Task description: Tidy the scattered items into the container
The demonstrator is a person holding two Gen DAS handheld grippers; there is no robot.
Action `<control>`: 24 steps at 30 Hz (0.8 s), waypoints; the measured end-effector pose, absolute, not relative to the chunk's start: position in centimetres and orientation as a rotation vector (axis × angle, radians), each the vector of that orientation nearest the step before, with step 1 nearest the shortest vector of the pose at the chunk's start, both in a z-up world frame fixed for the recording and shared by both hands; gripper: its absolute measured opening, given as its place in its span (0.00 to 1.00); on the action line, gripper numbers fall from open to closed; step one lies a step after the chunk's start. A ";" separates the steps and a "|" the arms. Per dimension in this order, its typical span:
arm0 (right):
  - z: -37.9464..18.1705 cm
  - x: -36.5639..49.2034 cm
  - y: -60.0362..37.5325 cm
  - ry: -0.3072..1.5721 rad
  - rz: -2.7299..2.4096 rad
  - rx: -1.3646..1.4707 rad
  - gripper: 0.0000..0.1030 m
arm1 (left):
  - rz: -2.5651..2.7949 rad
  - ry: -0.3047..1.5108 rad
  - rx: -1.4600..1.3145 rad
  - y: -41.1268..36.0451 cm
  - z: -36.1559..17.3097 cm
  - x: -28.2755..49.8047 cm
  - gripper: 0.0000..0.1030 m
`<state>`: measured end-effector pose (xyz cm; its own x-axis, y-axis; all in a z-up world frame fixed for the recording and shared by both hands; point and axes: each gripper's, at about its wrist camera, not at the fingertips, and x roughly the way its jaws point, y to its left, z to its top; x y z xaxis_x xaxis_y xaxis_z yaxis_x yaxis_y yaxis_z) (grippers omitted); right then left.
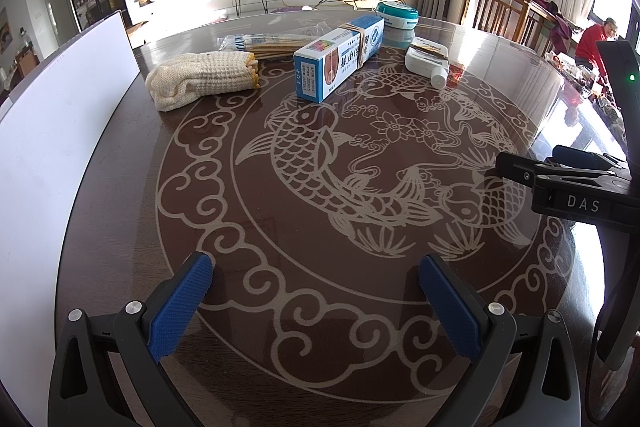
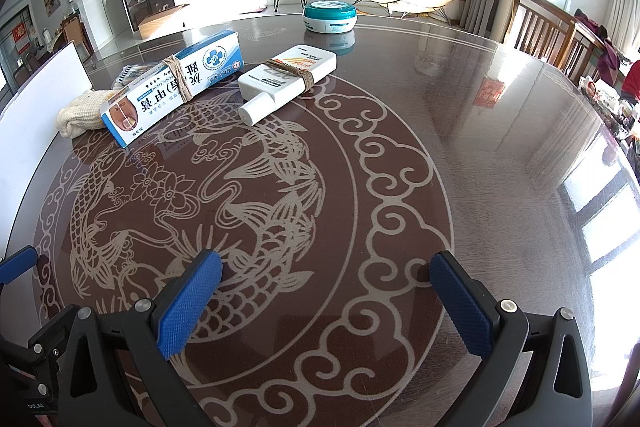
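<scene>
The table (image 1: 120, 227) is dark brown, printed in pale beige with carp, lotus and a ring of scroll clouds. At 11 o'clock on it lie cream gloves (image 1: 200, 79) edged yellow. The box (image 1: 340, 57) at 12 is white and blue with dark lettering. The bottle (image 2: 288, 77) is white with orange stripes. The tub (image 2: 329, 17) is teal with a white band. The container (image 1: 52, 131) at 9 is plain white. Both grippers' pads (image 1: 180, 307) are blue with a knurled texture.
</scene>
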<state>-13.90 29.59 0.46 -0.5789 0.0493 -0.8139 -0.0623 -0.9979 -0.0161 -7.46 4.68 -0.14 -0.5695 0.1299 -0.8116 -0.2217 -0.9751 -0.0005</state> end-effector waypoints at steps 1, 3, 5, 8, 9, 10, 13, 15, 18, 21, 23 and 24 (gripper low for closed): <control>0.5 -13.9 29.6 0.022 2.737 -1.410 1.00 | 2.615 0.150 -1.340 4.7 -0.1 -7.5 1.00; 0.5 -13.9 29.6 0.022 2.737 -1.410 1.00 | 2.615 0.150 -1.341 4.7 -0.1 -7.5 1.00; 0.5 -13.9 29.6 0.022 2.737 -1.410 1.00 | 2.611 0.152 -1.340 4.8 -0.1 -7.6 1.00; 0.5 -13.9 29.6 0.022 2.737 -1.410 1.00 | 2.573 0.186 -1.321 5.3 -0.1 -9.5 1.00; 0.5 -13.9 29.6 0.022 2.737 -1.410 1.00 | 2.565 0.192 -1.317 5.3 -0.1 -10.5 1.00; 0.5 -13.9 29.6 0.023 2.737 -1.410 1.00 | 2.559 0.196 -1.314 5.4 0.0 -11.6 1.00; 0.5 -13.9 29.6 0.021 2.736 -1.410 1.00 | 2.544 0.207 -1.307 5.7 0.2 -15.0 1.00; 0.5 -13.9 29.6 0.022 2.736 -1.410 1.00 | 2.547 0.205 -1.308 5.9 0.3 -17.1 1.00; 0.5 -13.9 29.6 0.022 2.736 -1.410 1.00 | 2.545 0.207 -1.307 6.3 0.3 -19.6 1.00; 0.5 -13.9 29.6 0.022 2.736 -1.409 1.00 | 2.541 0.209 -1.311 7.1 0.4 -21.6 1.00; 0.5 -13.9 29.6 0.022 2.736 -1.409 1.00 | 2.534 0.212 -1.324 7.9 0.5 -22.6 1.00; 0.5 -13.9 29.6 0.020 2.736 -1.409 1.00 | 2.521 0.220 -1.325 8.4 0.5 -23.0 1.00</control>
